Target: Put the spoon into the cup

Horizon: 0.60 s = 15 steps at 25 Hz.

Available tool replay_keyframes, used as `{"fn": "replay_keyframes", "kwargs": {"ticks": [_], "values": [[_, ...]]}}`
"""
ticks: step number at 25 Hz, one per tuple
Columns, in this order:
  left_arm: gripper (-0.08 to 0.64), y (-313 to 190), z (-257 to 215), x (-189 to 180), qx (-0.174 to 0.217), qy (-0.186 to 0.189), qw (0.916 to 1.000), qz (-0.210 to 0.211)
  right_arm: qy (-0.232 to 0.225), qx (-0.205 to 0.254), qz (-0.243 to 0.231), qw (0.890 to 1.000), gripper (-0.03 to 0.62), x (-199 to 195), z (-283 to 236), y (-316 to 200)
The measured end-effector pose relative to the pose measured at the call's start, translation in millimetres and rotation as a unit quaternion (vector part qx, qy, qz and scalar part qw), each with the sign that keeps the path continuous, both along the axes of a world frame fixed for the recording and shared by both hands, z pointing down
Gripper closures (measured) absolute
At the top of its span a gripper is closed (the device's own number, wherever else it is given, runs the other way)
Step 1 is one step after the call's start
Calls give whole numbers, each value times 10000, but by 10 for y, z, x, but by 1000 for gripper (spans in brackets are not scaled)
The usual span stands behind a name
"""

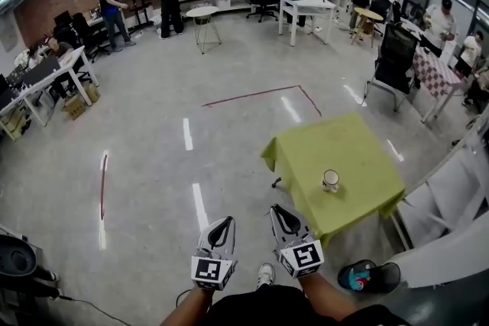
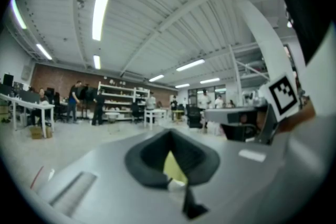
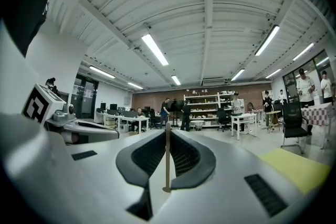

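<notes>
A white cup [image 1: 331, 180] stands near the front of a green-clothed table [image 1: 359, 141], ahead and to the right of both grippers. My right gripper [image 1: 281, 211] is held level just off the table's near left corner. In the right gripper view this gripper [image 3: 168, 139] is shut on a thin brown spoon [image 3: 167, 165], seen edge-on and upright between the pads. My left gripper [image 1: 221, 224] hangs beside it over the bare floor. Its jaws [image 2: 170, 139] look shut with nothing in them, and a sliver of green cloth shows through the gap.
A red tape line [image 1: 260, 94] marks the floor beyond the table. A black chair [image 1: 395, 61] and a checked table [image 1: 435, 72] stand at the far right. Grey benches [image 1: 451, 195] flank the green table's right. People, desks and shelves line the far walls.
</notes>
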<state>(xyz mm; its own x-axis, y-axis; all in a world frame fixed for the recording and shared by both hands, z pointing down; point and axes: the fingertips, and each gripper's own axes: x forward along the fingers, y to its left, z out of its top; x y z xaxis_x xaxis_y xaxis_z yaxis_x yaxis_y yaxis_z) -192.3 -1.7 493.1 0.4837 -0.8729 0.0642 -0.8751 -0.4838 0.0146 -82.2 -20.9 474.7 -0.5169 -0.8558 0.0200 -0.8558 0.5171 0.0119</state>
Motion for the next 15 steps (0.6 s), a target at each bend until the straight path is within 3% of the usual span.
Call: {"fn": "replay_keyframes", "kwargs": {"ticks": [15], "values": [[552,-574,-20,707,-53,-244,9994,245,-207,-55,21,9998,565,680,35,-588]]}}
